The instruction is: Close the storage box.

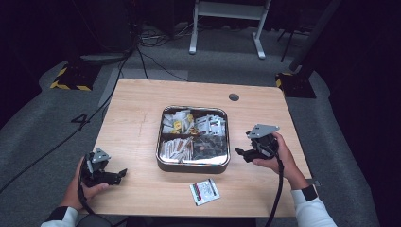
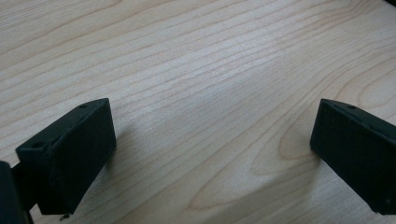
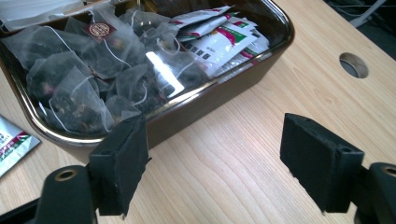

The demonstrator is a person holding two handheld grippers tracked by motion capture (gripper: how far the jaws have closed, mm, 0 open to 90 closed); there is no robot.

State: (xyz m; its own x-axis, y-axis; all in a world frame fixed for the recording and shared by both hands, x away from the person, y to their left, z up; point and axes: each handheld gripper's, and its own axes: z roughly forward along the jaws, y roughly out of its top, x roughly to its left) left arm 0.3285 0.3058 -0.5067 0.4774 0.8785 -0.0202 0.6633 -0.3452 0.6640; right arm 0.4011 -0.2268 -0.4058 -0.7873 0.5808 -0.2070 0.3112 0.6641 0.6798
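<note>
A square metal tray with compartments stands mid-table, full of sachets and tea bags. In the right gripper view its near wall is just ahead of the jaws, with mesh tea bags and printed sachets inside. One loose sachet lies on the wood in front of the tray. My right gripper is held beside the tray's right side, pointing at it, open with nothing between the jaws. My left gripper rests low at the front left, open over bare wood.
The wooden table has a round cable hole at the back right, also in the right gripper view. The loose sachet's corner lies left of the tray. Cables and stand legs lie on the floor beyond.
</note>
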